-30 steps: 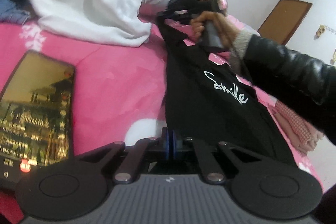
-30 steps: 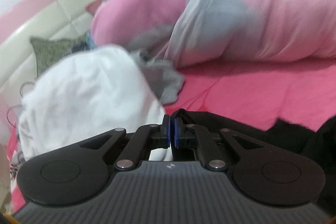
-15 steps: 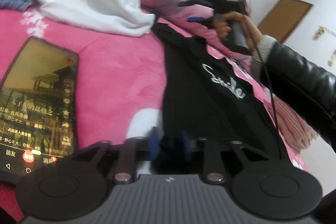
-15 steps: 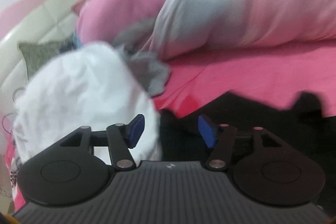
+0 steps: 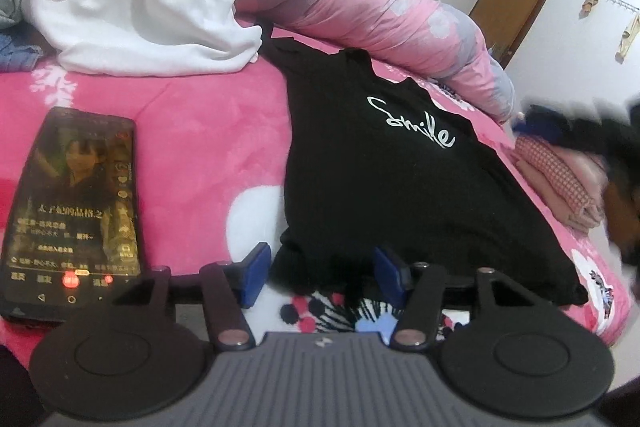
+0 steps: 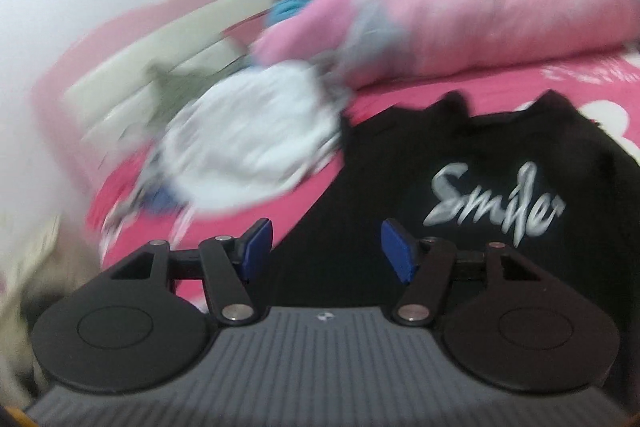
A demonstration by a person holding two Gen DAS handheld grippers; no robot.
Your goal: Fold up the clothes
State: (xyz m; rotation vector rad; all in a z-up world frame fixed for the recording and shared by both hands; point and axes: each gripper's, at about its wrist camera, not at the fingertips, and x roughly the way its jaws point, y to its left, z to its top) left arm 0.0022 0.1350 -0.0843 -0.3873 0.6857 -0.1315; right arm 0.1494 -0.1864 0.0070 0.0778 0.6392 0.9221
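Note:
A black shirt (image 5: 400,179) with white "Smile" lettering lies spread flat on the pink bed cover (image 5: 208,131), collar at the far end. My left gripper (image 5: 322,273) sits at the shirt's near hem. Its jaws are opening; the hem lies between the blue pads, which do not press it. In the blurred right wrist view, my right gripper (image 6: 326,253) stands open above the black shirt (image 6: 400,167) near its left edge, with nothing gripped. A blurred dark sleeve (image 5: 616,155) crosses the right edge of the left wrist view.
A lit phone (image 5: 72,203) lies on the cover left of the shirt. A crumpled white garment (image 5: 132,7) is heaped at the back left, a rolled pink quilt (image 5: 360,7) lies behind the shirt, and folded pink checked clothes (image 5: 560,179) are at the right bed edge.
Both grippers were shut on the black shirt and have opened and let go. The shirt now lies flat. The right gripper has swung back from the collar end towards the near side.

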